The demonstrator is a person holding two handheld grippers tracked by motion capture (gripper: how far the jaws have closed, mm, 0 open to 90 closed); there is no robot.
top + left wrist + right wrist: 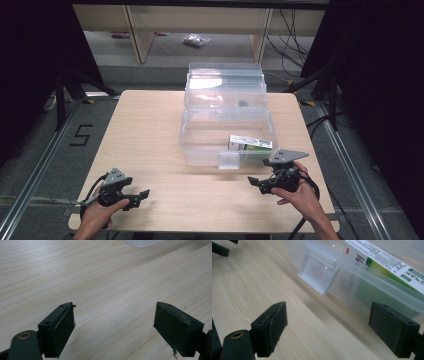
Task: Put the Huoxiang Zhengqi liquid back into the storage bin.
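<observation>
Two grippers concern us: the left gripper (141, 194) rests released on the table (150, 130), while the right gripper (252, 181), also released, sits nearer the clear box (200, 145) holding the carton (250, 145), long axis crosswise.

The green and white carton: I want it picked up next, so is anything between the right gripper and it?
Yes. The carton lies inside the clear bin, whose front wall and latch stand between it and the right gripper.
</observation>
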